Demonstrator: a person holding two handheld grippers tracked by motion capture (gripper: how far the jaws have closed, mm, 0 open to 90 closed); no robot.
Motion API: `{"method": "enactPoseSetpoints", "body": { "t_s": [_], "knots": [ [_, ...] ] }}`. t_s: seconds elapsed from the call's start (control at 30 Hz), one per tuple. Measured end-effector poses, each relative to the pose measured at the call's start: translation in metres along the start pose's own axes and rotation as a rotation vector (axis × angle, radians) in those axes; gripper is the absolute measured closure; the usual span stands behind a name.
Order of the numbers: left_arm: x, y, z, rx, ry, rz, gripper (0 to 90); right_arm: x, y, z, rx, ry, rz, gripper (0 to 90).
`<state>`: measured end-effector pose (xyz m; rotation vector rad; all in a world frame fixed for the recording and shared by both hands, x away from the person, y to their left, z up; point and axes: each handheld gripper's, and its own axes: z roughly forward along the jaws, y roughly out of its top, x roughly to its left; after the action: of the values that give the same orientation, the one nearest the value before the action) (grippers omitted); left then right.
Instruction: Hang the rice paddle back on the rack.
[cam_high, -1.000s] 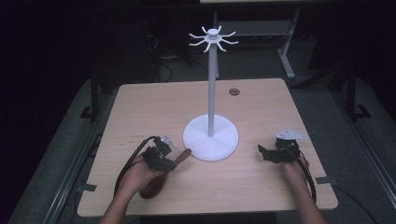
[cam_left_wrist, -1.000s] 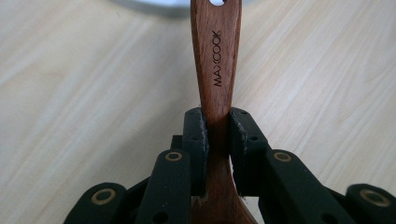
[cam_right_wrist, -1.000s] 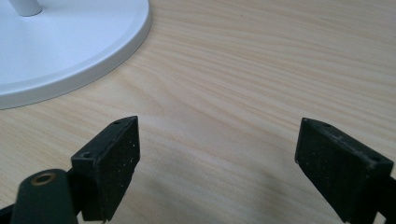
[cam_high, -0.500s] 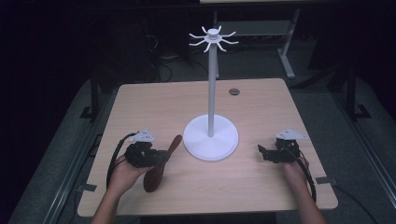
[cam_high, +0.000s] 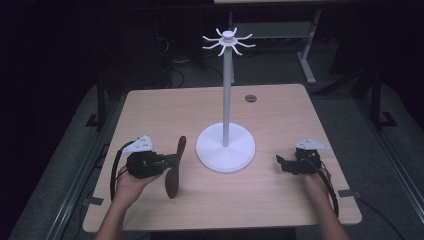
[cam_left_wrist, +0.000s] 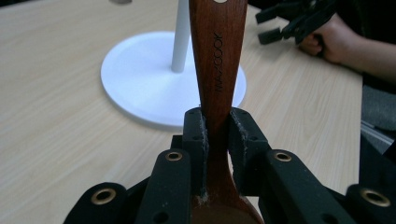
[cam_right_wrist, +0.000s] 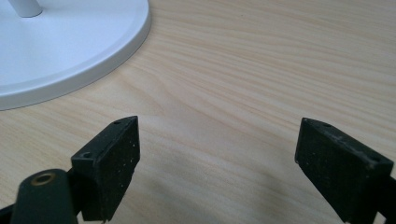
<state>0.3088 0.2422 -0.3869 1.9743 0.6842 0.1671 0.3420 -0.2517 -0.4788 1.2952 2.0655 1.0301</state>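
- The left gripper (cam_high: 167, 161) is clamped on the neck of a wooden spoon (cam_high: 175, 167), just above the bowl, leaving the holed handle end free, probably for a hook on the white stand (cam_high: 225, 145).
- The spoon sits just left of the stand's base (whether it clears the table (cam_high: 280, 112) is unclear).
- The right gripper (cam_high: 280, 162) rests on the table with jaws spread and empty, out of the way.

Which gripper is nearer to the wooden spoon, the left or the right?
Left. The left gripper has its fingers closed on the wooden spoon handle. The right gripper is open over bare table, on the far side of the white stand.
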Motion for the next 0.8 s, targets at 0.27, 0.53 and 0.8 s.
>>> {"method": "enactPoseSetpoints", "body": {
  "t_s": [0.27, 0.53, 0.8],
  "knots": [
    [0.0, 0.002, -0.008, -0.086, -0.011, 0.02, 77.5, 0.0, 0.0, 0.0, -0.002, 0.0, -0.003, 13.4],
    [-0.001, 0.008, -0.011, -0.127, -0.015, 0.027, 77.5, 0.0, 0.0, 0.0, -0.001, -0.001, -0.009, 13.4],
    [-0.002, 0.026, -0.017, -0.163, -0.041, 0.04, 77.5, 0.0, 0.0, 0.0, -0.001, -0.001, -0.008, 13.4]
  ]
}}
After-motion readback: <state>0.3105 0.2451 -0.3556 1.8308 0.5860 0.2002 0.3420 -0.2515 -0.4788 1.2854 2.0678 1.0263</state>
